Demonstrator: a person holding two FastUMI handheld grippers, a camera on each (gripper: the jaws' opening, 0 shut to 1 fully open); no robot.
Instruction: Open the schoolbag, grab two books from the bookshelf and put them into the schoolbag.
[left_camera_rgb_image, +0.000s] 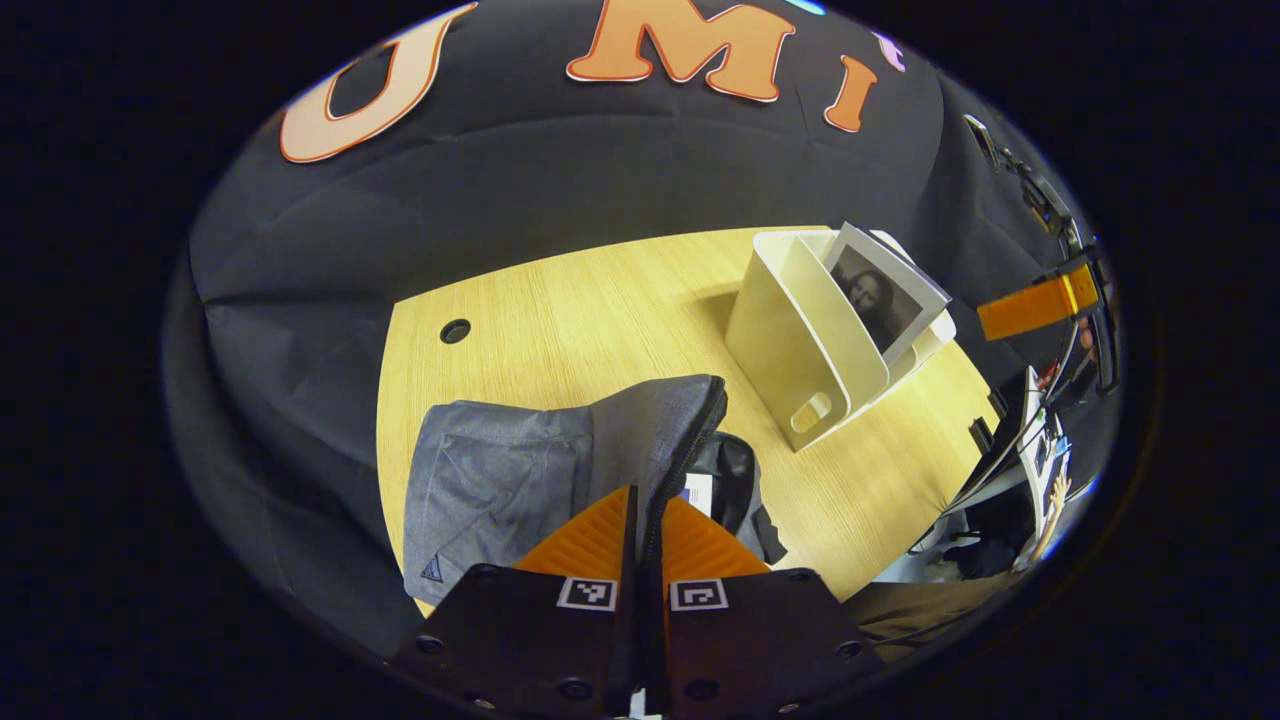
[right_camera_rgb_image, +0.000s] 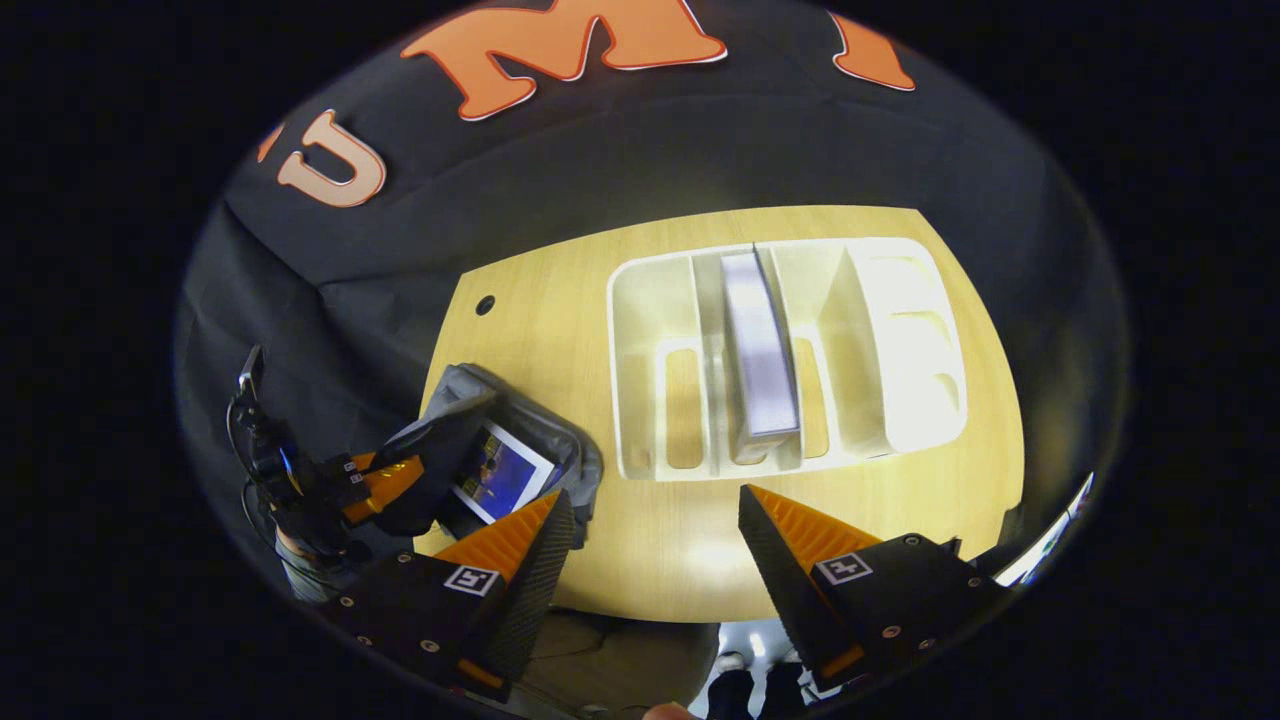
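Left claw (left_camera_rgb_image: 640, 520): nearest its own camera, fingers pressed together on the dark zipper edge of the grey fabric schoolbag (left_camera_rgb_image: 520, 470), pinching it so the mouth stays lifted open; in the right gripper view this claw (right_camera_rgb_image: 405, 480) sits at the bag's rim, a person's hand behind it.
Right claw (right_camera_rgb_image: 655, 520): spread wide, holding nothing, hovering above the near edge of the pale wooden table (right_camera_rgb_image: 700, 560).
Schoolbag: lies directly ahead of the left claw, and to the left of the right claw; already unzipped.
First book (right_camera_rgb_image: 500, 470): a white-bordered book with a blue picture cover, lying inside the bag's mouth.
Bookshelf (right_camera_rgb_image: 790, 350): cream plastic divided file rack, straight ahead of the right claw and beyond it.
Second book (right_camera_rgb_image: 760, 350): thin, pale, standing on edge in the rack's middle slot; from the left claw it (left_camera_rgb_image: 885, 290) shows a grey portrait cover, far ahead to the right.
Step in hand: one book looks packed; the right claw is probably on its way to fetch the other.
Next move: advance, straddle the book's upper edge, close, lift clear.
In the way: rack dividers close on both sides leave little room.
Around: a round cable hole (right_camera_rgb_image: 485, 304) in the tabletop, well apart from the work.
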